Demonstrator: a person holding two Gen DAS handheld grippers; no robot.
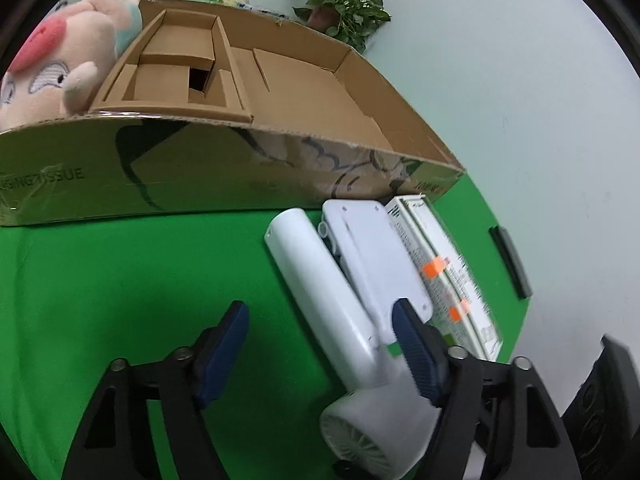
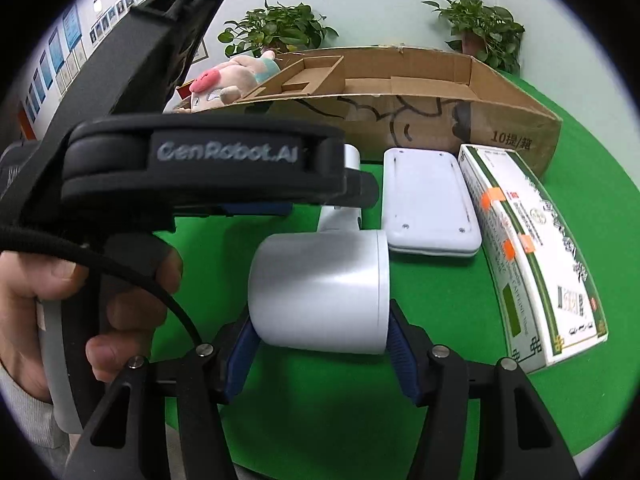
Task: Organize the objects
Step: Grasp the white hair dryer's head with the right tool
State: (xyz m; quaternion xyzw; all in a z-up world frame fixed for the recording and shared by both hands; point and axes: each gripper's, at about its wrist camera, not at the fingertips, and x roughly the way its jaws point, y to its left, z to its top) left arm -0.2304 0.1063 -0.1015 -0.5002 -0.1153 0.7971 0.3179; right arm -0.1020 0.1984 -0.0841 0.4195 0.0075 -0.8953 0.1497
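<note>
A white hair dryer point(image 1: 344, 320) lies on the green cloth, handle pointing to the cardboard box point(image 1: 224, 168). My left gripper point(image 1: 320, 344) is open above the cloth, its right finger over the dryer's handle joint. In the right wrist view my right gripper point(image 2: 320, 340) has its blue pads against both sides of the dryer's barrel point(image 2: 324, 296). A white flat device point(image 2: 428, 204) and a white-green carton point(image 2: 532, 248) lie to the dryer's right. The left gripper's body point(image 2: 192, 164) sits over the dryer's handle.
The open cardboard box point(image 2: 400, 116) with inner dividers stands at the back. A pink plush toy point(image 1: 60, 60) leans at its left end. Potted plants point(image 2: 480, 28) stand behind. A small black bar point(image 1: 510, 260) lies at the cloth's right edge.
</note>
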